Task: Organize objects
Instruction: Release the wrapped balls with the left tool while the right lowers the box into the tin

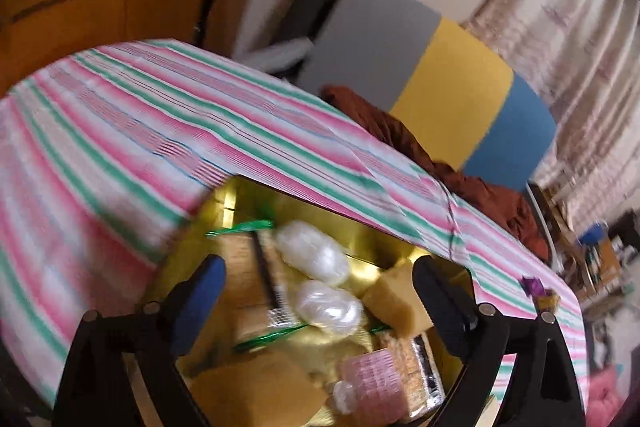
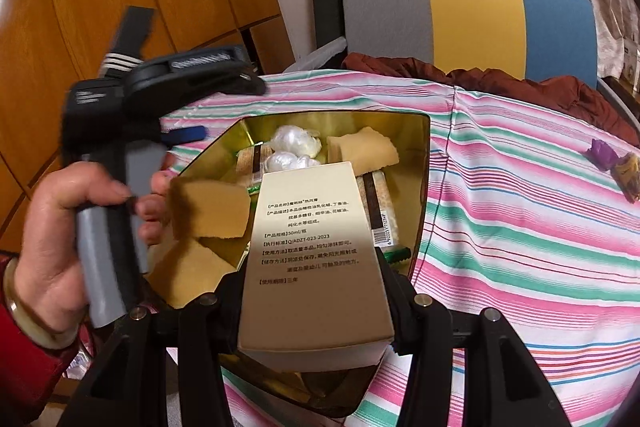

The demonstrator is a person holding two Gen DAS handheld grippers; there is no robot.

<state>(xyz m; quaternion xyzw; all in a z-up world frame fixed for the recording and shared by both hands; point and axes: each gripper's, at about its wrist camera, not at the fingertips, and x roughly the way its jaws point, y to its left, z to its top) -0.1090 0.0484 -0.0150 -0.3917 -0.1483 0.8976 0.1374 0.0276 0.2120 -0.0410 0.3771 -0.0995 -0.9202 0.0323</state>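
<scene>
My right gripper (image 2: 316,291) has its jaws closed against the two long sides of a cream box (image 2: 316,259), holding it pointing forward and away from me. My left gripper (image 1: 320,291) has its jaws spread wide apart with nothing between them; one blue finger pad (image 1: 200,303) faces inward. In the right wrist view, my bare left hand (image 2: 64,227) wraps the grey handle of the left gripper, fingers curled around it, a bangle and red sleeve at the wrist.

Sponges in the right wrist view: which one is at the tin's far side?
The sponge beside the white bags, against the tin's far wall. The other two sit near the left gripper.
</scene>
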